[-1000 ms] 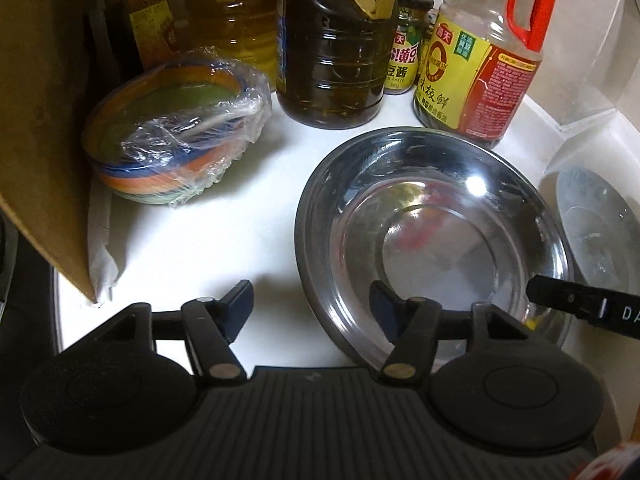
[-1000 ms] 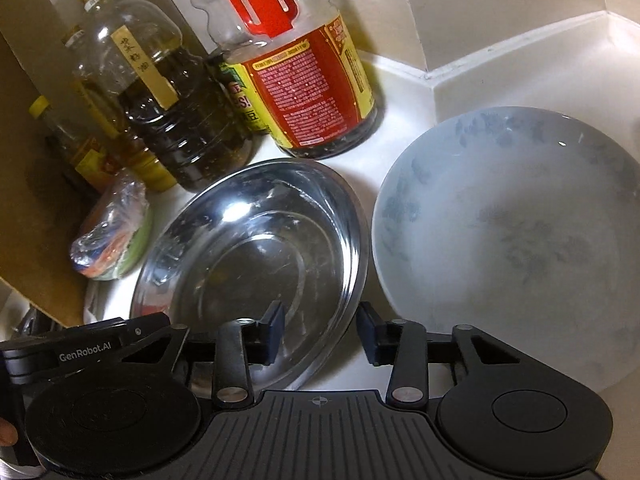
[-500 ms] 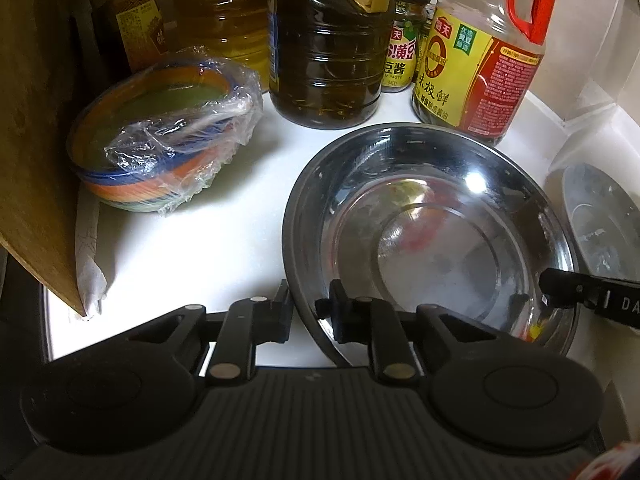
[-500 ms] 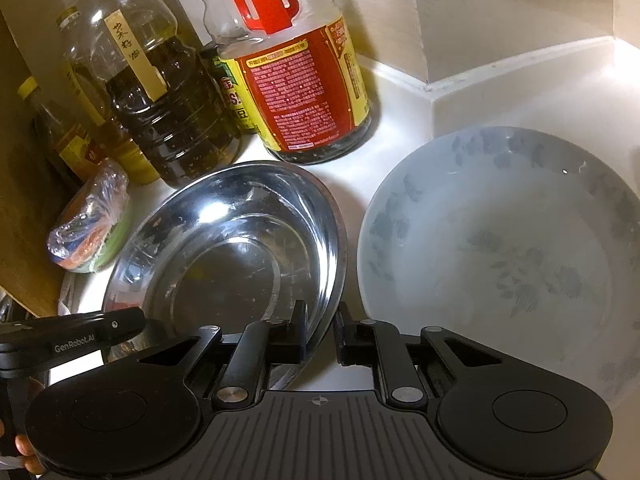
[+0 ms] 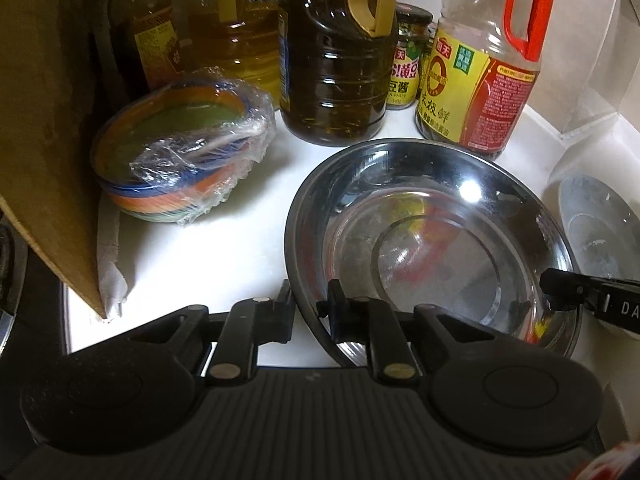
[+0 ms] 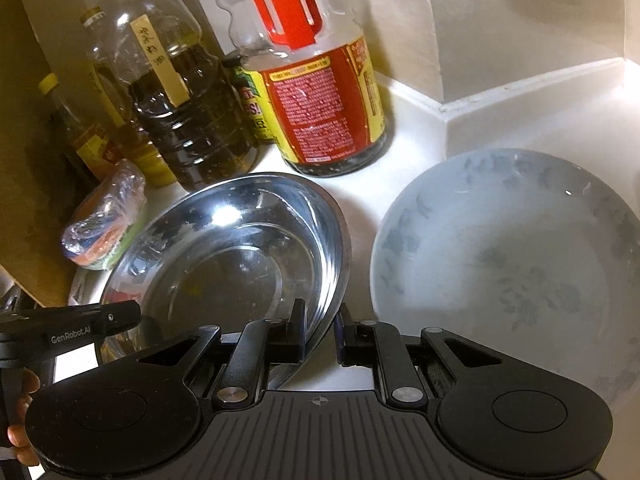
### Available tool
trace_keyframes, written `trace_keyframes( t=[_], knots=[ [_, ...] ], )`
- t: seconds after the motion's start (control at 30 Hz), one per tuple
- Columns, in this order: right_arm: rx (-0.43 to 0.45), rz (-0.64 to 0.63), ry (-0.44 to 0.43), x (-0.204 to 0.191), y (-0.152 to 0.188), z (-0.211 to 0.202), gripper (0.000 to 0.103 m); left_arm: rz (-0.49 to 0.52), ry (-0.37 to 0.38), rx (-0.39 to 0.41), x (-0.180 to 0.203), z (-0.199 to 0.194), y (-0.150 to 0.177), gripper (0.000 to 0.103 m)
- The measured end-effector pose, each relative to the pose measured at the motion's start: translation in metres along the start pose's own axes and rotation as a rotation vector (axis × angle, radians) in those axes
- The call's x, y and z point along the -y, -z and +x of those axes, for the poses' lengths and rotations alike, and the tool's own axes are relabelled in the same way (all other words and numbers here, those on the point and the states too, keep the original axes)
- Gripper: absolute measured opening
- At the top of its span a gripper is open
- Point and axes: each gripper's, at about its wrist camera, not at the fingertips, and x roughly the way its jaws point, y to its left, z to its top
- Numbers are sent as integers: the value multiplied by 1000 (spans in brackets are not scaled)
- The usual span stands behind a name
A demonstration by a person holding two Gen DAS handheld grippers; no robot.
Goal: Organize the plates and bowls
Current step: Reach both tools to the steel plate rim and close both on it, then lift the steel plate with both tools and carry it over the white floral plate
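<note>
Steel bowl (image 5: 432,236) sits on the white worktop (image 5: 224,248), pinched at two spots: left gripper (image 5: 310,310) jaws have just closed on its near-left rim, one finger outside, one inside; right gripper (image 6: 322,334) jaws have likewise just closed on the near-right rim. Floral ceramic plate (image 6: 508,264) lies just right of the right jaws, apart from the bowl. Film-wrapped stack of coloured bowls (image 5: 180,168) ahead-left of the left jaws; oil and sauce bottles (image 5: 336,68) stand beyond.
</note>
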Motion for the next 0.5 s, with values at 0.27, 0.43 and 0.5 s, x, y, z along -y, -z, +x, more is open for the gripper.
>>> trace_keyframes(
  t=[0.27, 0.43, 0.5],
  knots=[
    [49, -24, -35, -4, 2, -18, 14, -5, -11, 53, -1, -30, -1, 14],
    [80, -21, -33, -1, 3, -33, 14, 9, 0, 85, 8, -43, -5, 13],
    [93, -15, -24, 4, 3, -40, 14, 18, 11, 96, 14, -47, -7, 13]
  ],
)
